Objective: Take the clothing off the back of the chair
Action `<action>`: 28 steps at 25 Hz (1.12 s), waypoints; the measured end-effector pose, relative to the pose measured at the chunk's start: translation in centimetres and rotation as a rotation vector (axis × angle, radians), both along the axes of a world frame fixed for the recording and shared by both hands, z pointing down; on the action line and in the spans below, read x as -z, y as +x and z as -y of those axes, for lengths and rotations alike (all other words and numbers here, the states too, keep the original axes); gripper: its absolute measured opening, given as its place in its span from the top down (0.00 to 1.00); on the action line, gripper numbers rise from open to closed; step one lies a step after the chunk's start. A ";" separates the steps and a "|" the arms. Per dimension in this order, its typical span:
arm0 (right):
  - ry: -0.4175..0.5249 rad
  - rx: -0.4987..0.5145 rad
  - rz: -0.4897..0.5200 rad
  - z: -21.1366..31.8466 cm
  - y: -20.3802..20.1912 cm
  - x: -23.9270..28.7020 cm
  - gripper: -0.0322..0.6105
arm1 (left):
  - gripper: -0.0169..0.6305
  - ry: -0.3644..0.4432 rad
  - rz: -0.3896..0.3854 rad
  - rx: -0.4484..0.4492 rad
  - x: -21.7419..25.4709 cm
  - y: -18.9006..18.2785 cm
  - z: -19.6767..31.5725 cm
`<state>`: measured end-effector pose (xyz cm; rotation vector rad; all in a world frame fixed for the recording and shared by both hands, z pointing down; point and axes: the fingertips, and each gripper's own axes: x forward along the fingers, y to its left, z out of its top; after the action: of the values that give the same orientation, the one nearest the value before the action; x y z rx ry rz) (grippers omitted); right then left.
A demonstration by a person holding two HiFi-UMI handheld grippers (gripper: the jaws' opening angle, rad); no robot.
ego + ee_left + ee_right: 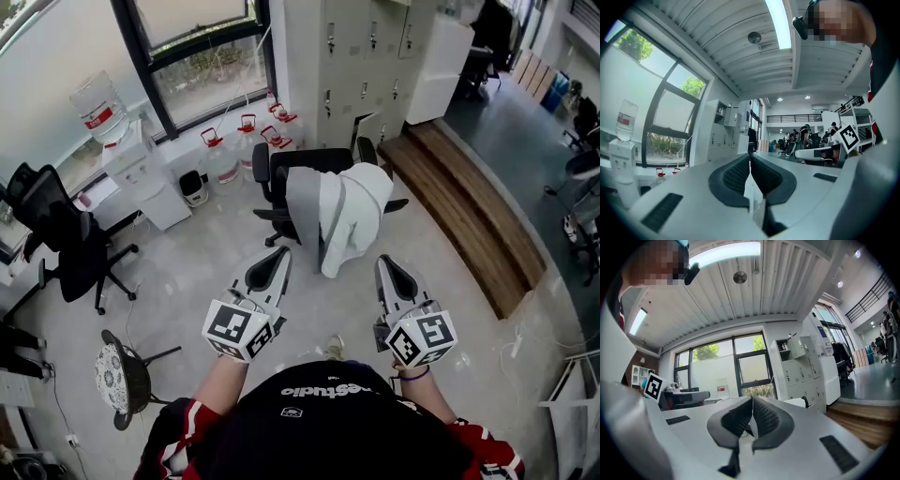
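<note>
White and grey garment [345, 217] draped over the back of the black office chair [298, 161], frame centre. My left hand-held gripper [283, 253] and right hand-held gripper [382, 262] sit lower centre, both closed, empty.

The person is holding both grippers out ahead of the torso, side by side and pointing level. The left gripper [283, 253] is showing its jaws pressed together, nothing between them. The right gripper [382, 262] is doing the same: jaws together, empty.
</note>
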<state>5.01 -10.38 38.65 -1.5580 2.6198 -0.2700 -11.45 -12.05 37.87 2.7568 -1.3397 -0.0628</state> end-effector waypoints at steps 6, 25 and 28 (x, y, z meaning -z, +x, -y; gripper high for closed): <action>-0.005 0.028 0.001 4.9 3.0 0.2 0.95 | 0.93 -0.001 0.008 0.013 0.6 3.3 4.7; -0.012 0.092 -0.012 13.2 2.7 -0.1 0.91 | 0.93 -0.016 0.005 0.040 0.8 4.4 12.4; -0.005 0.081 -0.028 13.5 2.2 -0.2 0.85 | 0.93 -0.015 0.001 0.025 0.6 3.7 12.8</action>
<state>7.24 -23.85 38.89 -1.4696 2.7104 -0.2624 -7.74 -24.84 37.29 2.7281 -1.3696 -0.0522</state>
